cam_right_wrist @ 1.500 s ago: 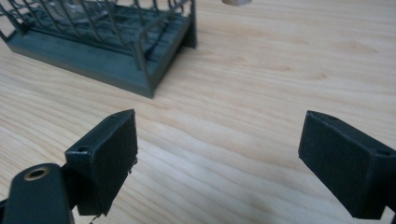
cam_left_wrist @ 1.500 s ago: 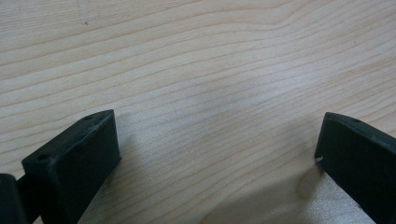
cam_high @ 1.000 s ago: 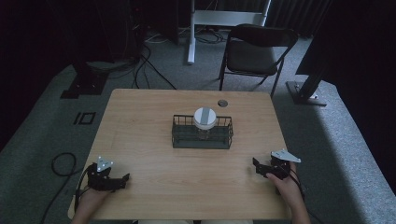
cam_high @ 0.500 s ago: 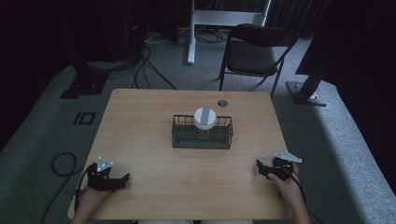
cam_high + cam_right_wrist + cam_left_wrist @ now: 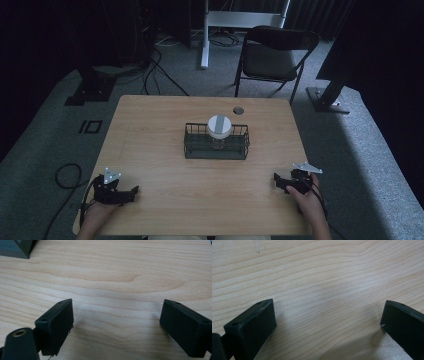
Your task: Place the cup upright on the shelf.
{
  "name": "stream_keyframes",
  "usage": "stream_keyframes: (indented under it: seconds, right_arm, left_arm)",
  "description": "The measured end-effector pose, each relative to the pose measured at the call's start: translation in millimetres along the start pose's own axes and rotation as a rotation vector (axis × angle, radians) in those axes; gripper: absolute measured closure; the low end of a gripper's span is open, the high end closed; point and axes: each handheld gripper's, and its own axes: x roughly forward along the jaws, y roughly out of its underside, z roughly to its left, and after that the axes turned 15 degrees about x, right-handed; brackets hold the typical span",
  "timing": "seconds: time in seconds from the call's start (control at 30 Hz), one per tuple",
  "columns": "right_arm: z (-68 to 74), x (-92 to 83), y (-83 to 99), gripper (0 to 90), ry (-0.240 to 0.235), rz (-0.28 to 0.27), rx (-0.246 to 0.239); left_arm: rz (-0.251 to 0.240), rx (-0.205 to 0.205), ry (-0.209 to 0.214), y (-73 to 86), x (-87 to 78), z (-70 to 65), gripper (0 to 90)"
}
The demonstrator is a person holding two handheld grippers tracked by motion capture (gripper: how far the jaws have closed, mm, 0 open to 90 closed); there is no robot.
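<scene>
A wire basket (image 5: 216,143) stands at the middle of the bench (image 5: 150,130), with a lidded jar (image 5: 219,127) upright inside it (near the basket's middle). Behind the basket, a small round hole (image 5: 238,110) sits near the bench's far edge. The left gripper (image 5: 131,191) rests at the near left corner, the right gripper (image 5: 278,181) at the near right, both well apart from the basket. A chair (image 5: 274,55) stands on the floor beyond the bench.

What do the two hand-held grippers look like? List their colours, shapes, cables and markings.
Both are black. The left gripper and right gripper each carry a pale grey three-cornered plate on top, and a dark cable trails back from each. Close up, the jaws are matte black rectangular blocks with small screw holes; the right gripper view also shows a brass-coloured ringed hole at lower left. No sleeves show on the forearms.
</scene>
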Motion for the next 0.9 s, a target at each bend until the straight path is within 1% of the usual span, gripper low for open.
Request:
stream_keyframes:
  seconds: [0.07, 0.17, 0.23, 0.9]
  right_arm:
    - [0.3, 0.2, -0.1, 11.6, 0.005, 0.002, -0.005]
    - [3.5, 1.7, 0.4, 11.6, 0.037, 0.010, -0.047]
    - [4.3, 2.1, 0.4, 11.6, 0.035, 0.009, -0.052]
    - [4.1, 2.2, 0.1, 11.5, 0.033, 0.013, -0.050]
  left_arm:
    - [0.000, 0.000, 0.000, 0.0, 0.0, 0.0, 0.2]
    - [0.000, 0.000, 0.000, 0.0, 0.0, 0.0, 0.2]
    - [0.000, 0.000, 0.000, 0.0, 0.0, 0.0, 0.2]
    - [0.000, 0.000, 0.000, -0.1, 0.0, 0.1, 0.2]
